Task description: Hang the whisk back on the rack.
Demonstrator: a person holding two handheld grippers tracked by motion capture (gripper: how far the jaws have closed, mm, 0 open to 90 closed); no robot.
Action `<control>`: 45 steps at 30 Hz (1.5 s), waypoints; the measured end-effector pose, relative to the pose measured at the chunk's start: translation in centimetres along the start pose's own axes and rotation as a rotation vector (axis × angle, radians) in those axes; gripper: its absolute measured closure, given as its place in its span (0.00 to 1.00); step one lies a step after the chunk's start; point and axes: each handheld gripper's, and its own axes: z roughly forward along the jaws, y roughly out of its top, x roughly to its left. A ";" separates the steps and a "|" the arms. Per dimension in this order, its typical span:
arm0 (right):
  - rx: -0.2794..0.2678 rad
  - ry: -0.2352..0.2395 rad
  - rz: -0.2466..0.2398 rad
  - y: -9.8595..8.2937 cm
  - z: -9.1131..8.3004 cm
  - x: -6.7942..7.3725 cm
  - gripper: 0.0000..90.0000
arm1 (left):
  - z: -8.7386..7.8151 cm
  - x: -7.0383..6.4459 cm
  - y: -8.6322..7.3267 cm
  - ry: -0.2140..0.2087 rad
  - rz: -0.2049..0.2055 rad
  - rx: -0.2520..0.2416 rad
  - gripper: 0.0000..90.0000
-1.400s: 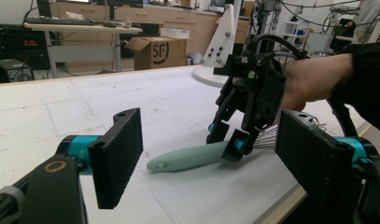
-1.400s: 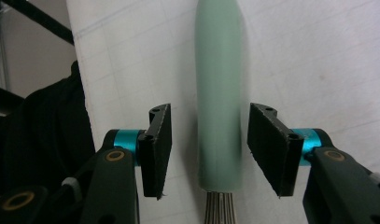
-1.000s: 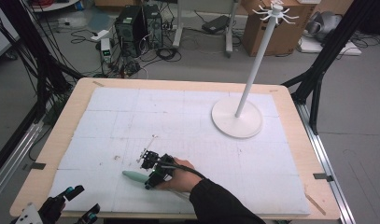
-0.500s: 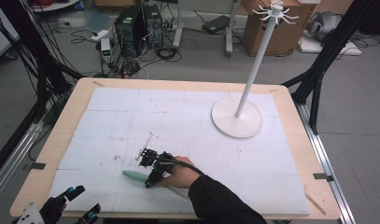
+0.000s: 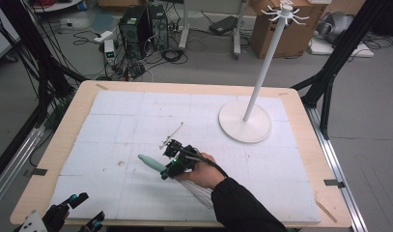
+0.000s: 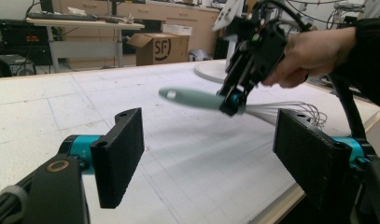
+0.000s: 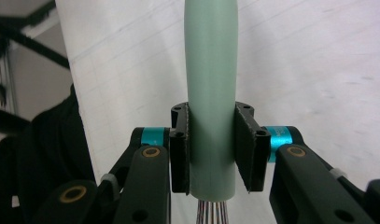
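Right gripper (image 7: 211, 154) clamps whisk (image 7: 211, 70) handle above the table (image 5: 112, 121).

Even, fairly bright overhead light falls across the table (image 5: 300, 159) in the high view, with soft, faint shadows. That view is somewhat grainy and soft. In the left gripper view the whisk (image 6: 197, 99) and hand (image 6: 313, 51) are smeared by motion blur, while the near black jaws are sharper. In the right gripper view the whisk handle is crisp and evenly lit, the white surface behind it bright and slightly washed out, and the left edge dark.
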 end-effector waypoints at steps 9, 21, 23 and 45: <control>-0.157 -0.048 0.041 -1.6 -3.6 -1.4 0.78 | 0.3 -0.2 -0.1 0.000 0.005 0.011 0.28; -0.340 -0.116 0.071 -2.8 -8.8 -2.9 0.78 | 0.8 -0.4 -0.3 -0.017 0.007 0.012 0.28; -0.368 -0.125 0.070 -3.0 -9.9 -3.1 0.78 | 0.9 -0.4 -0.3 -0.017 0.009 0.017 0.28; -0.683 -0.250 0.129 -3.1 -20.7 -6.6 0.78 | 2.3 0.0 -0.8 -0.020 -0.006 0.043 0.27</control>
